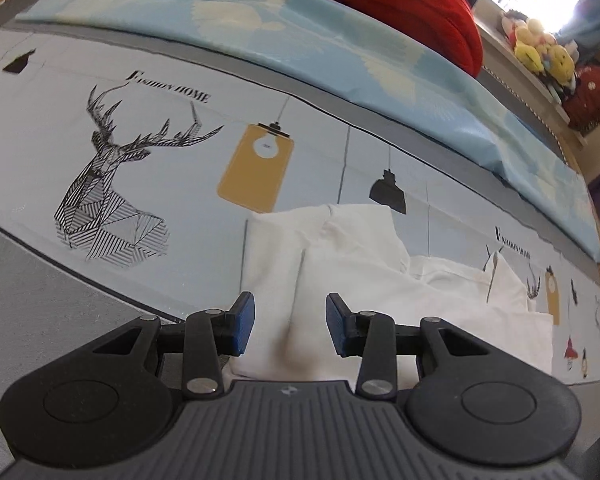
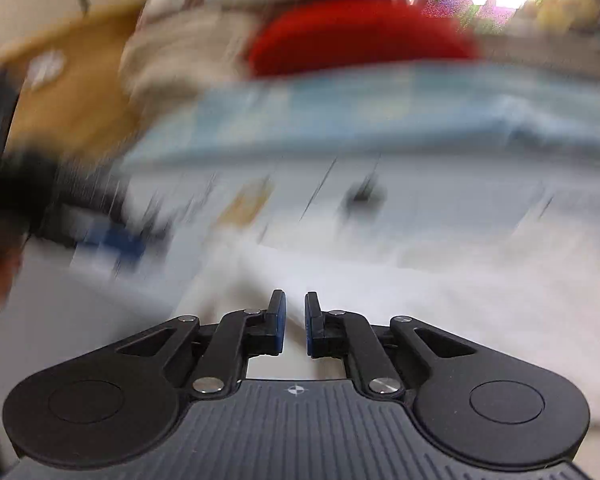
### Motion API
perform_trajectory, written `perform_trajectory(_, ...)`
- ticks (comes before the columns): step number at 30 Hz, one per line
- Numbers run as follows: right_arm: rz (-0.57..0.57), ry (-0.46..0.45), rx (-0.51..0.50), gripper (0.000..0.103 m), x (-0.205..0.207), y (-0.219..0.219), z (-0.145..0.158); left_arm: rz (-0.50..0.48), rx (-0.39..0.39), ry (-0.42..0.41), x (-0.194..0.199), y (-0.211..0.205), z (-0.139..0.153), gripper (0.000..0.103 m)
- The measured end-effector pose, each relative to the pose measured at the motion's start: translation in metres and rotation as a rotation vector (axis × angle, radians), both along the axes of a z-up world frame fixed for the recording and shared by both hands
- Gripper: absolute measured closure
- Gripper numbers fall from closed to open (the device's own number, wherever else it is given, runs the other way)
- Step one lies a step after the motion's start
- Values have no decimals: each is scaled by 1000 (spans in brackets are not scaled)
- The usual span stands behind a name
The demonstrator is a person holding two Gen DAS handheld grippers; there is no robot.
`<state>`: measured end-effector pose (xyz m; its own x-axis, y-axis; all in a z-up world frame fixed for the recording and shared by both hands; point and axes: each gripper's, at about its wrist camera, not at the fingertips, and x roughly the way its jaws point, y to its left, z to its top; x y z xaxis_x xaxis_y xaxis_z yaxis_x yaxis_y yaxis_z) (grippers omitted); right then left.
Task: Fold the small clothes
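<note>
Between and just ahead of my left gripper's (image 1: 290, 326) jaws, the white garment (image 1: 340, 264) is lying on the printed bed sheet (image 1: 160, 184), and that is the relation I am weighing for the next move. Those jaws are standing apart with nothing pinched; I am seeing cloth in the gap, but the blue pads (image 1: 244, 322) are not pressing it. Beyond them the garment is running away from the jaws and off toward their right, with its long axis, as far as I can judge, slanting that way. It is looking partly folded: one flap is lying over another beyond the jaws, with a straight crease between them, while the part to the right is looking rumpled and raised. My right gripper (image 2: 295, 322) is showing its jaws nearly together, a thin slit between them, and I am seeing no cloth caught there. Its view is badly smeared, so I can only make out a pale mass, probably the same garment (image 2: 380, 280), ahead of those jaws. I am judging the left hand nearer to a clean edge, so it seems better placed to grip.
</note>
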<state>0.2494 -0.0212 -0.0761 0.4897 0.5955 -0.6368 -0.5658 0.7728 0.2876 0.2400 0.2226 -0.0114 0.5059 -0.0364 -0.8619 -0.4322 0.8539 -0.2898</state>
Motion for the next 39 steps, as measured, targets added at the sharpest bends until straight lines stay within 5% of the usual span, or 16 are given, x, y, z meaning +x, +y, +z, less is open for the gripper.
perform_trajectory(4,-34,46,-118,84,-7,-2,24,18,-43,-12,-1,8,-1,60)
perform_trajectory(8,-209,52,-83,62,-1,-43,62,29,-60,-11,0,8,-7,61)
perform_trajectory(10,-290,39,-12,61,3,-75,65,30,-63,1,1,5,-14,63)
perform_trajectory(12,-385,29,-44,61,5,-98,54,18,-60,2,1,0,-21,65)
perform_trajectory(14,-489,76,-99,60,18,-113,39,5,-51,24,4,-7,-31,66)
perform_trajectory(20,-670,176,-39,60,43,-175,25,-19,-56,64,15,-23,-57,67)
perform_trajectory(23,-709,199,-1,60,48,-194,22,-35,-21,95,21,-29,-68,69)
perform_trajectory(27,-748,201,10,60,55,-207,19,-83,13,119,25,-36,-77,102)
perform_trajectory(34,-753,275,32,60,65,-202,2,12,144,59,-2,-30,-32,103)
perform_trajectory(39,-728,365,-42,62,68,-193,-19,79,151,114,-2,-26,-38,102)
